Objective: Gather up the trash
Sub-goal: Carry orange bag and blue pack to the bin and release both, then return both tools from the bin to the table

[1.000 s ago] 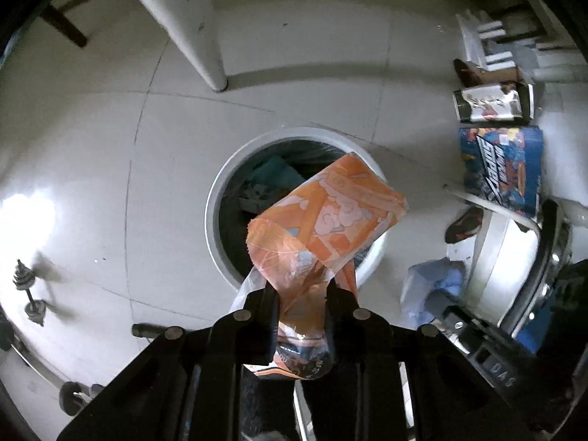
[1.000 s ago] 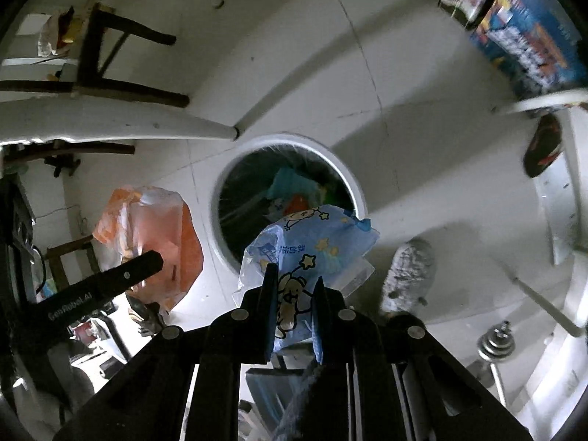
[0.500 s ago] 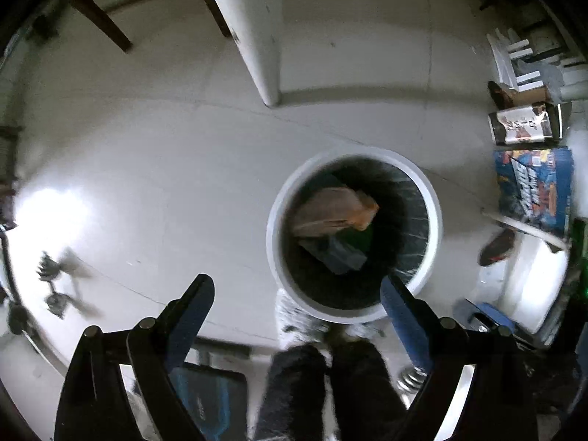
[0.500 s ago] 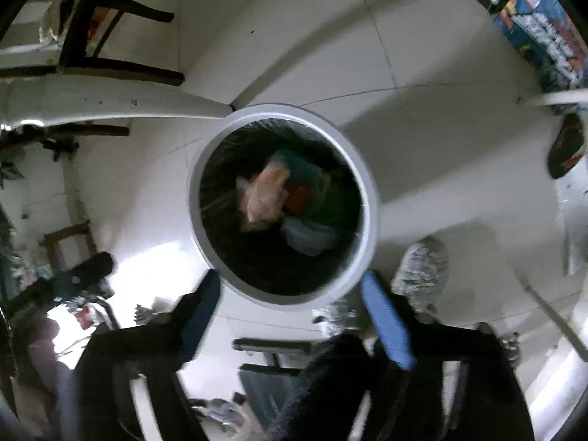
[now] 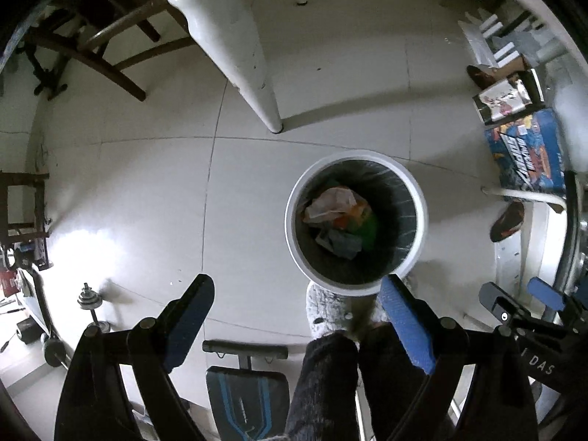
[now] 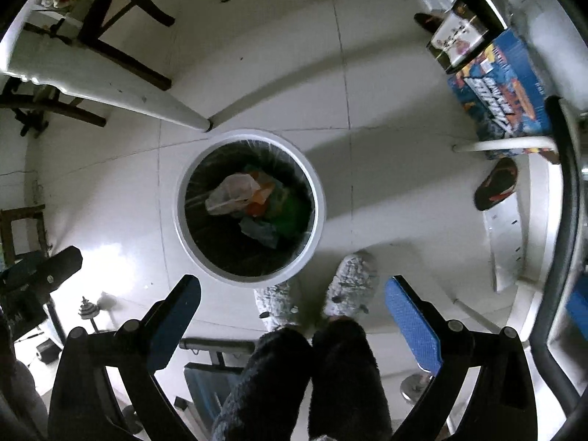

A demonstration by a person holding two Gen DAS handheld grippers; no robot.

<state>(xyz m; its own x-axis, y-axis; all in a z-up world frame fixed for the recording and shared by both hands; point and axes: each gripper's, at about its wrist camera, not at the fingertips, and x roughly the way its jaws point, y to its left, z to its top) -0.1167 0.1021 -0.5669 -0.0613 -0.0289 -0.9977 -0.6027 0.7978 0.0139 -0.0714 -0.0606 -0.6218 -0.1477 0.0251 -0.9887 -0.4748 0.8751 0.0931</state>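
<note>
White bin [image 5: 422, 217] rim partly behind right tool [image 6: 294, 294], wrappers [image 6: 235, 194] dim inside

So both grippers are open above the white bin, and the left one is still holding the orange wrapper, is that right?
Not quite: the left gripper holds nothing. Its view shows the orange wrapper lying inside the white bin. Both grippers are indeed open above it, the right gripper too.

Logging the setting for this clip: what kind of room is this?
Probably a lived-in room at home that doubles as a workout corner: tiled floor, a white trash bin by a table leg, a weight bench and a small dumbbell.
</note>
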